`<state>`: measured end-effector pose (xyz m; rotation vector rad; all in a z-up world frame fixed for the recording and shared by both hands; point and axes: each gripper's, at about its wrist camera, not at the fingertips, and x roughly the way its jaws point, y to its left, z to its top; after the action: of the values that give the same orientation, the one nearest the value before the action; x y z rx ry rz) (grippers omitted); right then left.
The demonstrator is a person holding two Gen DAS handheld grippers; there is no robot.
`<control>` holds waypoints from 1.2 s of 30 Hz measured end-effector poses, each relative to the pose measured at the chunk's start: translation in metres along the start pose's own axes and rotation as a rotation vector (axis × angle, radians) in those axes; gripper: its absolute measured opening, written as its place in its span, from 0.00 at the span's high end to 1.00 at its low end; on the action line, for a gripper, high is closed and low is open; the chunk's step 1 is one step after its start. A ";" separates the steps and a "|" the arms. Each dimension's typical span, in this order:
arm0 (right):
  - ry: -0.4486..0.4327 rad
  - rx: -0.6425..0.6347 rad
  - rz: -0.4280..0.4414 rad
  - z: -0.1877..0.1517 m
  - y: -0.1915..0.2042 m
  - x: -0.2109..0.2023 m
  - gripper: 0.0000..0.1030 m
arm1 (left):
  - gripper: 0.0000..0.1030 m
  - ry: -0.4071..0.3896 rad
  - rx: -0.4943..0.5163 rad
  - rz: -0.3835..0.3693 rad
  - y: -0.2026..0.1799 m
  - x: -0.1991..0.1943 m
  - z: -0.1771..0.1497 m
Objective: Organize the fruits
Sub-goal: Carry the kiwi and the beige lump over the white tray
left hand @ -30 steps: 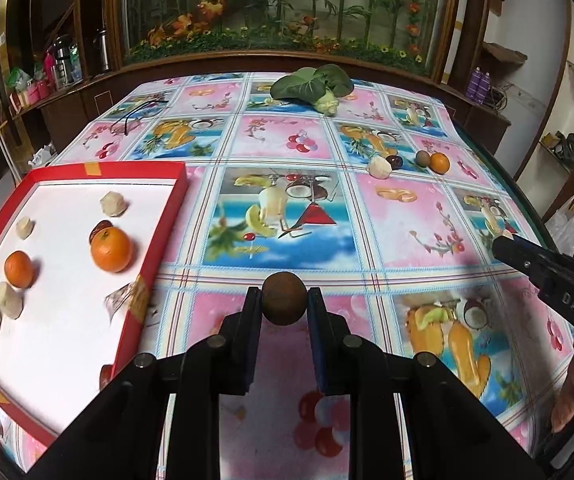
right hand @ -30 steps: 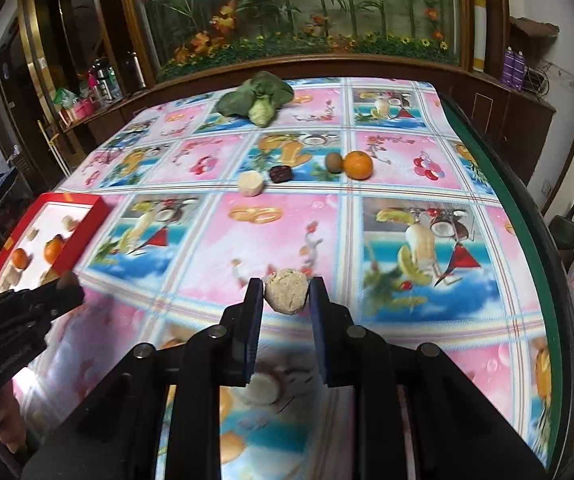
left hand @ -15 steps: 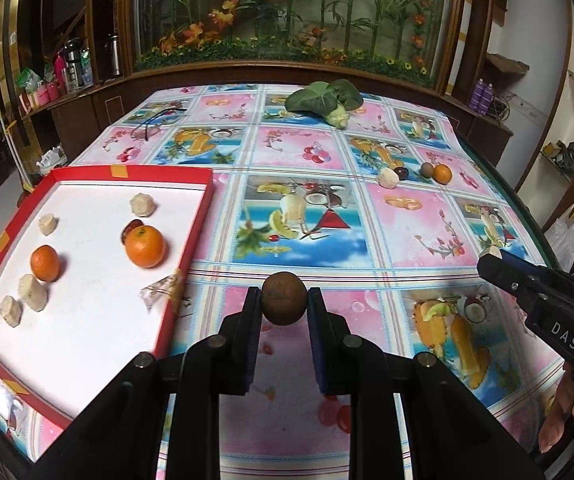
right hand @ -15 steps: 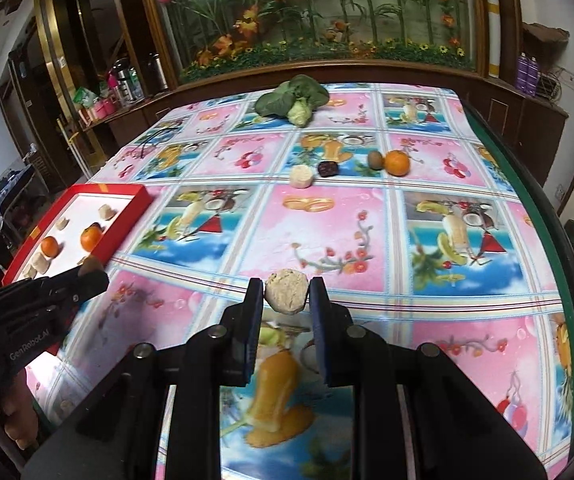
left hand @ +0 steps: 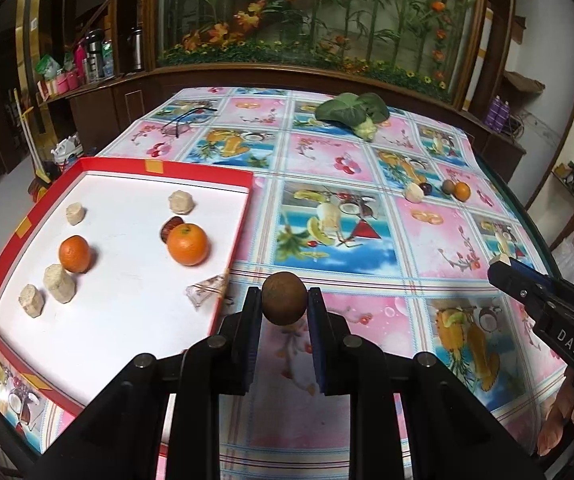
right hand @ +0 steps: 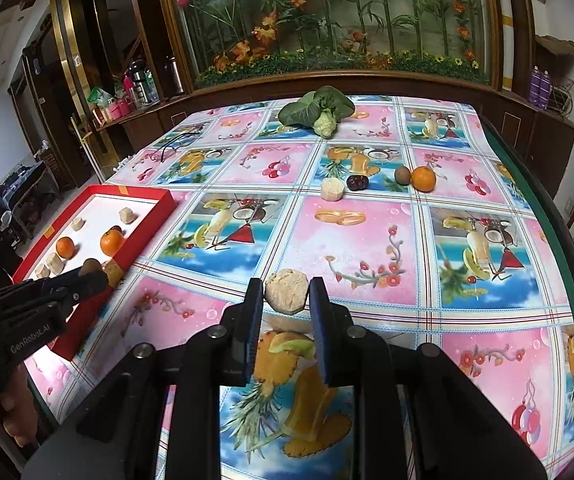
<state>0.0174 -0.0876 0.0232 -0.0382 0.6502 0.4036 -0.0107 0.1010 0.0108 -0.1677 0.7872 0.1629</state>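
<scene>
Our left gripper clamps the brown fruit; the red tray sits left of frame, nearer than our right gripper, pinching its pale chunk.

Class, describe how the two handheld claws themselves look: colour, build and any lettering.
Both are black with blue pads inside flat fingers and round pivot bolts. The right claw reads "DAS" in white; the left claw reads "GenRobot.AI". Bare fingers grip each handle.

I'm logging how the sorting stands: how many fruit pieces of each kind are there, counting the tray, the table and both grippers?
Oranges: 3
Pale chunks: 6
Brown round fruits: 2
Dark red fruits: 2
Total: 13
</scene>
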 end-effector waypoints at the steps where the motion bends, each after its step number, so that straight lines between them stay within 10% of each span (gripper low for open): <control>1: 0.000 -0.004 0.002 0.001 0.001 0.000 0.76 | 0.79 -0.001 -0.007 0.005 0.003 0.000 0.000; 36: 0.079 -0.257 0.277 0.027 0.173 0.072 0.75 | 0.80 0.012 -0.253 0.200 0.160 0.029 0.053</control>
<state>0.0203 0.1017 0.0176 -0.2109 0.6804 0.7550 0.0128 0.2708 0.0124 -0.3299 0.7937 0.4520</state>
